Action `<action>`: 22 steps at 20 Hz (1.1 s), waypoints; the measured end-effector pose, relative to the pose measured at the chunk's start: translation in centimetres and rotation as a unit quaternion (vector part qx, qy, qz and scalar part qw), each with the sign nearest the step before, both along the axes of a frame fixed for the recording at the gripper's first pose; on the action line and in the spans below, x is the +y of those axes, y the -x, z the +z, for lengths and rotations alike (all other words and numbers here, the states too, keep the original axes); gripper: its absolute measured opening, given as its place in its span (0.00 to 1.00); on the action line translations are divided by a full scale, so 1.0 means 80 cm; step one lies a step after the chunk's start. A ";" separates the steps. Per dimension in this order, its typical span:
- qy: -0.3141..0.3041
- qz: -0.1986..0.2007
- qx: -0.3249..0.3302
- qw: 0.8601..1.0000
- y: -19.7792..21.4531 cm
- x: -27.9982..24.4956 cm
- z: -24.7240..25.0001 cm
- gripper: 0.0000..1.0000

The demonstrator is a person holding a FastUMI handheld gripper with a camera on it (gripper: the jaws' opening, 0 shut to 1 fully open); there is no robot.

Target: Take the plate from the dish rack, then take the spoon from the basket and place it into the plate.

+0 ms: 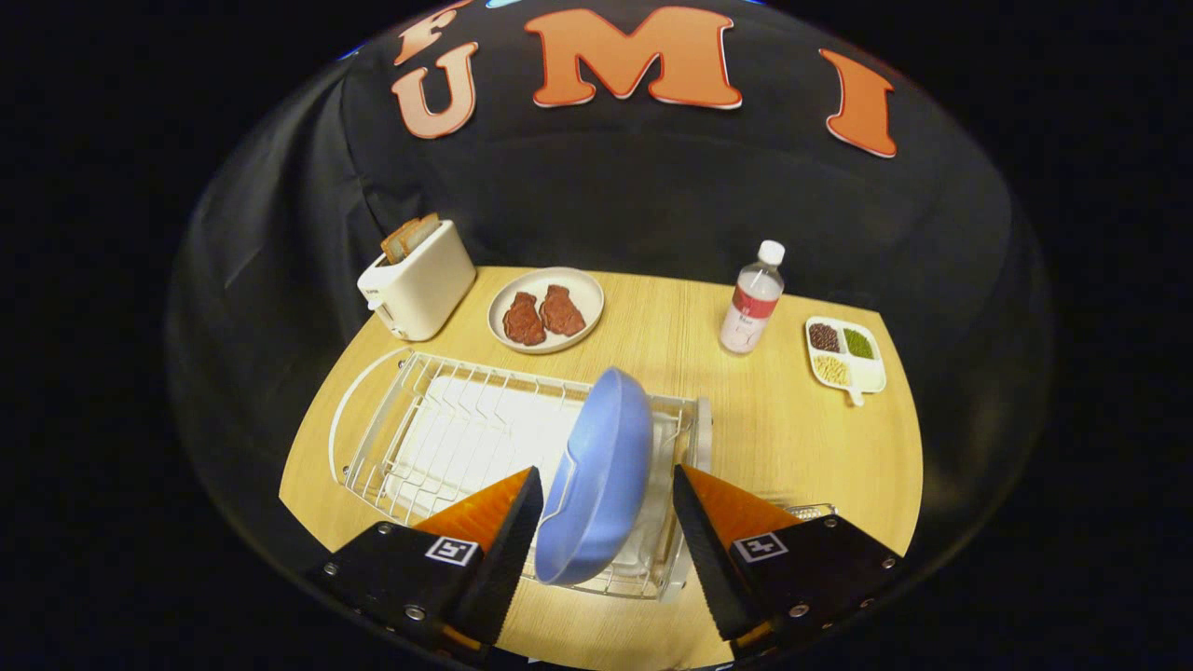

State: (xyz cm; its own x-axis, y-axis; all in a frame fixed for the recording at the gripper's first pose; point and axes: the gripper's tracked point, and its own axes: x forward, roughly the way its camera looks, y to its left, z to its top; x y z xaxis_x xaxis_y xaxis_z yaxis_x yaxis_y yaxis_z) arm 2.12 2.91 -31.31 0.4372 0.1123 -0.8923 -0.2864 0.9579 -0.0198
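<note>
I had the gripper (606, 485) spread wide, its jaws standing either side of the blue plate (596, 475) without pressing on it; a gap showed on the right, and on the left I could not tell whether the tip touched the rim. The plate stood on edge, tilted, in the right end of the white wire dish rack (447, 433) on the wooden table (802, 438). Beyond the rack, at 11 o'clock, sat a white toaster (419, 280) with bread slices in it; at 12 o'clock a pale plate with two brown meat pieces (545, 310); at 1 o'clock a clear bottle with a white cap (751, 300); further right, a divided dish of beans (843, 356). A bit of metal mesh (809, 511) peeked behind the right finger, mostly hidden.
</note>
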 end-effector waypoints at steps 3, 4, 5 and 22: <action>0.032 0.003 0.053 0.998 0.003 0.000 -0.027 0.74; 0.031 -0.001 0.076 0.997 0.009 0.005 -0.035 0.70; 0.037 -0.003 0.095 0.995 0.014 0.007 -0.039 0.67; 0.065 -0.080 0.061 0.993 0.017 -0.027 0.041 0.28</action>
